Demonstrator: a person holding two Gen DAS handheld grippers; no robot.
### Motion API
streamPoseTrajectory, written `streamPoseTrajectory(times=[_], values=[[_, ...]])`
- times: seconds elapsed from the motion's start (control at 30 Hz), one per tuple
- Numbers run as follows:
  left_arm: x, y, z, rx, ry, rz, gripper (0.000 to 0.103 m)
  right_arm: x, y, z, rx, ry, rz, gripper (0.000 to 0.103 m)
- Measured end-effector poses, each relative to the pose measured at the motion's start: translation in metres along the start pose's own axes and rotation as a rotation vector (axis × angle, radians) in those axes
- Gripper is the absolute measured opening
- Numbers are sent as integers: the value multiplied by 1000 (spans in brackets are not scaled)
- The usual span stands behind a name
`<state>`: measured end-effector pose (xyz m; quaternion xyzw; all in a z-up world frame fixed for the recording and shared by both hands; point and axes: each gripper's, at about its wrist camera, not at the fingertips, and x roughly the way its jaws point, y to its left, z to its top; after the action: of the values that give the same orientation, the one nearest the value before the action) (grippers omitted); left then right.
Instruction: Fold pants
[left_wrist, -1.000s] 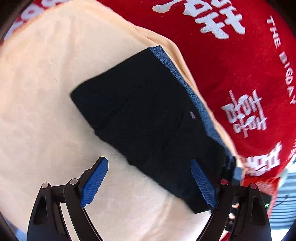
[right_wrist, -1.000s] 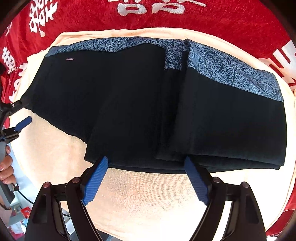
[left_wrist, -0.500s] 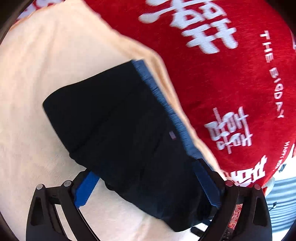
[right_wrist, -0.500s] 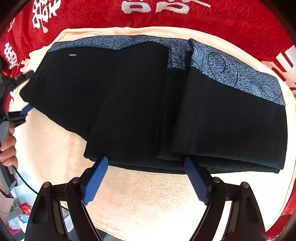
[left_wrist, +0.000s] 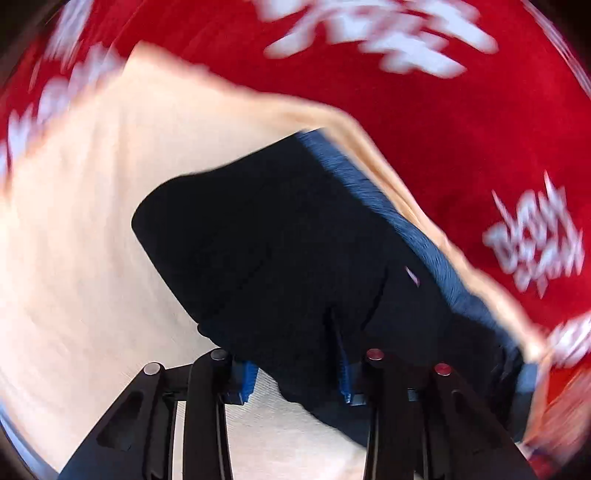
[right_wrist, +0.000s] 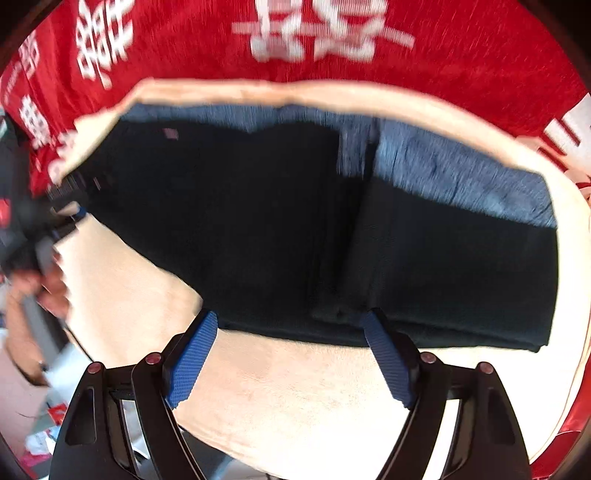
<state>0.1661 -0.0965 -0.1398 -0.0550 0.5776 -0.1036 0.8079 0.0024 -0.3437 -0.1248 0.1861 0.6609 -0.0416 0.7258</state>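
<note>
- The pants (right_wrist: 280, 229), black with a blue patterned waistband (right_wrist: 461, 177), lie folded on a peach towel (right_wrist: 295, 387), which is spread over a red cloth with white lettering (right_wrist: 461, 40).
- In the right wrist view the waistband runs along the far edge of the pants, close to the towel's far border, and a vertical fold line sits right of the pants' middle.
- The right gripper (right_wrist: 291, 354) hovers at the near edge of the pants; its jaws stand wide, with both blue pads (right_wrist: 192, 362) at the hem and nothing between them.
- The left gripper (left_wrist: 295, 376) sits at the left end of the pants. Its jaws are drawn narrow with black fabric bunched between the blue pads (left_wrist: 248, 376); the cloth hides most of the pads.
- In the left wrist view the pants (left_wrist: 295, 251) stretch away from the left gripper, the waistband (left_wrist: 406, 229) running along the towel's (left_wrist: 92, 221) right border, beside the red cloth (left_wrist: 443, 129).
- Both views are blurred.
- At the left end of the pants, in the right wrist view, the left gripper (right_wrist: 62, 218) and the hand (right_wrist: 44, 280) holding it show.
</note>
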Motion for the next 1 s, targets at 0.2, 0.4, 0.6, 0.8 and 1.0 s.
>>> streamPoseTrajectory(times=[0.2, 0.4, 0.6, 0.8, 1.0], values=[[-20, -67, -35, 429, -177, 189, 34, -29, 26, 74, -15, 2, 184, 86], [-19, -72, -43, 502, -204, 220, 34, -20, 123, 160, -212, 103, 304, 86], [-22, -73, -46, 533, -225, 235, 34, 16, 225, 183, -426, 274, 297, 87], [-25, -77, -51, 559, -244, 245, 34, 81, 270, 176, -519, 468, 172, 87], [-35, -87, -53, 572, -247, 213, 34, 77, 239, 178, -468, 405, 147, 20]])
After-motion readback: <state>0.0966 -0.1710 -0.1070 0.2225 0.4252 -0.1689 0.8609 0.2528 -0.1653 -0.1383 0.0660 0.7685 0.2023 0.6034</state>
